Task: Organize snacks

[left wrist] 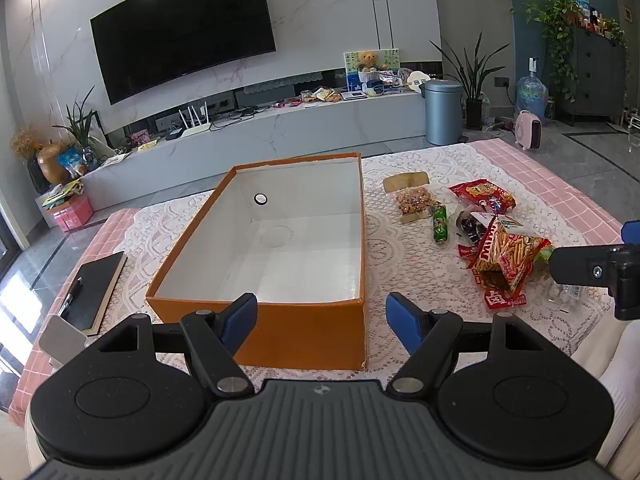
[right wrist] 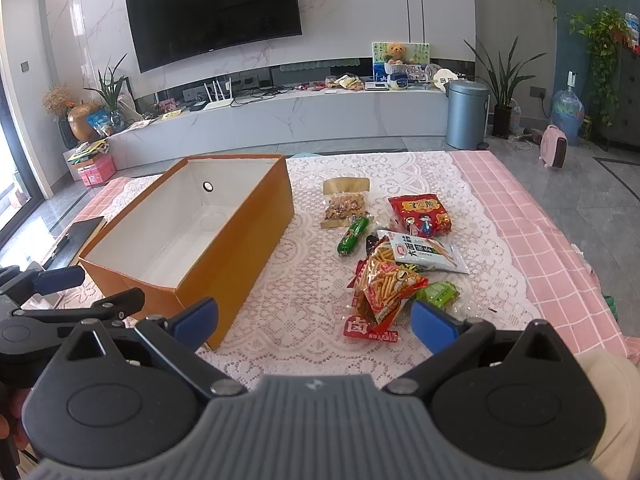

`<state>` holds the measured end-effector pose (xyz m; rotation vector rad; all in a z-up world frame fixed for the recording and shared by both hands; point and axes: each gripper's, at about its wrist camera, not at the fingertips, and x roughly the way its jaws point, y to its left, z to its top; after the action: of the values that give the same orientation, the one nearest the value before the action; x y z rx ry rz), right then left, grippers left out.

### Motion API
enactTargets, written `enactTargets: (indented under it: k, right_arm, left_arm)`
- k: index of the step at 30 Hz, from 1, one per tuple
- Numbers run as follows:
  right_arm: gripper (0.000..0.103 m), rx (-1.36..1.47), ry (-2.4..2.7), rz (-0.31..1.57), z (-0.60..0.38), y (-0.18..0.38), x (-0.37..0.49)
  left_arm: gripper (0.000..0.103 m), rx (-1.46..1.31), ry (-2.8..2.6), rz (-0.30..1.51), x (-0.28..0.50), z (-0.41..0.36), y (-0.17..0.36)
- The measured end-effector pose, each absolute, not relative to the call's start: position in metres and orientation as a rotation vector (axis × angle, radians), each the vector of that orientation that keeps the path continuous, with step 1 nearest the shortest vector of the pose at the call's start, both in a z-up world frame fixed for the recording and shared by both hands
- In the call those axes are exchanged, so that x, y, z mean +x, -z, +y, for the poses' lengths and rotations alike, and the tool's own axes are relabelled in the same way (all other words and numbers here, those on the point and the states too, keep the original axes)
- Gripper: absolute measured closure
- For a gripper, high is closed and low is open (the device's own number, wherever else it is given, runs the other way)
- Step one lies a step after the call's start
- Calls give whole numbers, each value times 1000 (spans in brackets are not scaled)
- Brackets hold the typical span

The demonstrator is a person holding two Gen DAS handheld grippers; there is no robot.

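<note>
An empty orange box (left wrist: 280,332) (right wrist: 248,240) with a white inside sits on the lace-covered table. To its right lies a heap of snacks: a clear bag of nuts (right wrist: 345,205), a green sausage stick (right wrist: 352,236), a red packet (right wrist: 420,214), a white packet (right wrist: 424,254) and a red bag of sticks (right wrist: 386,288) (left wrist: 508,258). My left gripper (left wrist: 322,320) stands open in front of the box's near wall, holding nothing. My right gripper (right wrist: 314,322) is open too, just short of the snack heap, with nothing between its blue pads.
A black notebook (left wrist: 94,290) with a pen lies left of the box. Pink checked cloth (right wrist: 540,240) covers the table's right side down to its edge. Beyond the table are a TV console (left wrist: 260,128), a blue bin (left wrist: 442,112) and floor plants.
</note>
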<state>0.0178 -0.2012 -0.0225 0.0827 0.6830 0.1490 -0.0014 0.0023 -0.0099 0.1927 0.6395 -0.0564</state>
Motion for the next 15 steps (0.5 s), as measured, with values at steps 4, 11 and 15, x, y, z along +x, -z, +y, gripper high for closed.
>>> enactTargets:
  k: [4, 11, 15]
  right_arm:
    - [3, 83, -151, 685, -202, 24, 19]
    - [3, 83, -150, 686, -202, 24, 19]
    - [3, 83, -151, 691, -201, 26, 19]
  left_arm:
    - [17, 192, 54, 639, -1, 3, 10]
    - [17, 185, 50, 635, -1, 5, 10]
    - [17, 188, 50, 637, -1, 5, 10]
